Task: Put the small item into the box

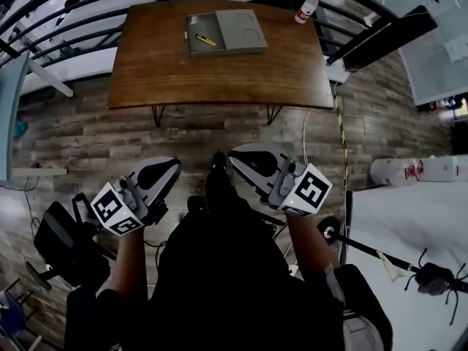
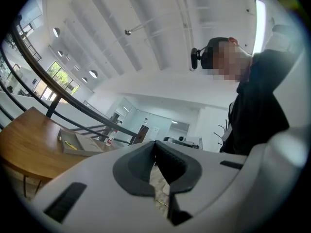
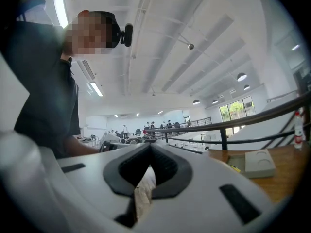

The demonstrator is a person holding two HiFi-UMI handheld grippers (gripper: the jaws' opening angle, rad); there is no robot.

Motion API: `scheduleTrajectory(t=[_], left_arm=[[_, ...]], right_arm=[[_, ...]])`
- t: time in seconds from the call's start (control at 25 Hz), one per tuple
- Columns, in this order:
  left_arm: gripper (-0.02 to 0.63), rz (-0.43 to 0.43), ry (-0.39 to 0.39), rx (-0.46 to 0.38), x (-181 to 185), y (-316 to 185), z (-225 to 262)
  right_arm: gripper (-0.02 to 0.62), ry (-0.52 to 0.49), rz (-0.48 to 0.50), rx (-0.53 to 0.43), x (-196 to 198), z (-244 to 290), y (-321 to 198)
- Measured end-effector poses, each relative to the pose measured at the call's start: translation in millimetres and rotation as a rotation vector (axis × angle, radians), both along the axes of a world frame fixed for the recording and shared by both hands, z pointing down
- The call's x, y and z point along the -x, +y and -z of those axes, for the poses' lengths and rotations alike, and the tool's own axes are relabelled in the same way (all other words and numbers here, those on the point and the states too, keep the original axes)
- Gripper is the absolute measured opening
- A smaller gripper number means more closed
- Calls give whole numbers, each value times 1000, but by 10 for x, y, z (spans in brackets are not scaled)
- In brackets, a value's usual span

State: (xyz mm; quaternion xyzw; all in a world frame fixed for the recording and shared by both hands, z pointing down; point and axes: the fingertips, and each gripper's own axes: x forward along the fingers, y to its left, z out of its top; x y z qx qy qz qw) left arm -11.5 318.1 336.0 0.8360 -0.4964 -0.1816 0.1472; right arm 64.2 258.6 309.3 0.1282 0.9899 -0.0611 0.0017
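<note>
Grey-brown wood-plank flooring lies under one standing person who holds two white-and-black handheld grippers close to the body: the left gripper and the right gripper each have their jaws closed tip to tip, with nothing between them. Well ahead stands one brown wooden table. On it lies one flat grey box, opened into two halves, and in its left half rests one slim yellow small item, lying aslant. One white bottle with a red cap sits at the table's far right corner, with a black metal railing beyond
</note>
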Motion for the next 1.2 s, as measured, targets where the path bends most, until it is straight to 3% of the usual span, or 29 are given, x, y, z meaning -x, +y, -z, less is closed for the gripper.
scheduleTrajectory(t=[0.24,0.4,0.72,1.2], left_arm=[[15,-20,14,12,-417,409,-67],[15,-13,-13,-9,-664,535,38],[15,-8,-76,7,-1319,453,214],[17,-10,-57,30,-2045,313,72]], right_arm=[[9,24,15,22,-303,-68,489],[9,-13,22,-31,-525,61,593],[9,-67,71,-52,-1140,290,574],[9,-53,102,-13,-1763,74,479]])
